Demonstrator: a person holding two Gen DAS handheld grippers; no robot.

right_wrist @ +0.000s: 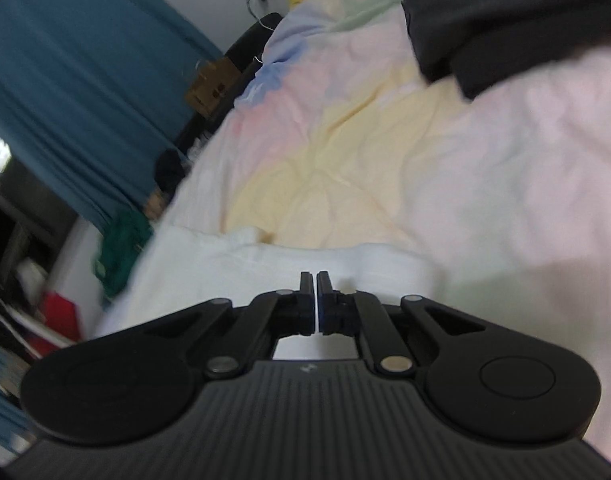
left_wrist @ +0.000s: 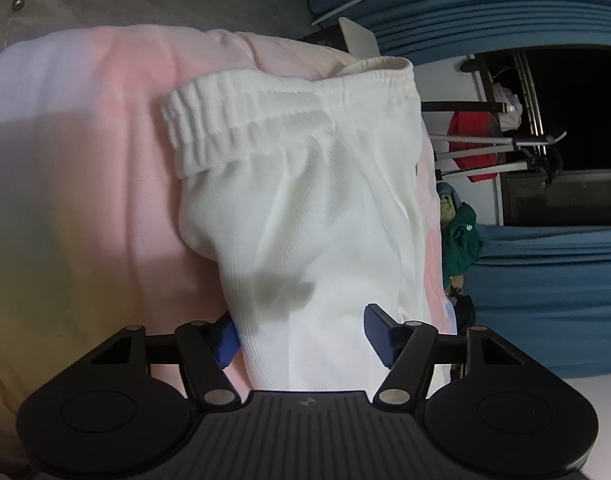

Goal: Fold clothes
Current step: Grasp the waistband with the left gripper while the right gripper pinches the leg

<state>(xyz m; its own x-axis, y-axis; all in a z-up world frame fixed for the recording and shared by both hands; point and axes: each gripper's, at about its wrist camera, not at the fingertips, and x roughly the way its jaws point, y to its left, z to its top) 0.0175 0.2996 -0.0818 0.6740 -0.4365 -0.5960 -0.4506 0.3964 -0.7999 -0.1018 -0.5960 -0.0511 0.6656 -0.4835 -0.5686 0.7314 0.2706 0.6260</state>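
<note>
Two grippers over pastel bedsheet, left gripper spread astride white shorts, right gripper pressed together, black garment at one o'clock.

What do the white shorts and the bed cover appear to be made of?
White shorts: probably a soft knit or twill, matte; fine ribbed weave and gathered elastic waistband show.
Bed cover: likely cotton, matte, in pastel patches; shallow wrinkles. Blur leaves the weave unclear.

The left gripper is pointing downward, its 2 blue-padded fingers standing apart on either side of white cloth. The right gripper is also tilting downward, its 2 jaws sitting pressed together.
</note>
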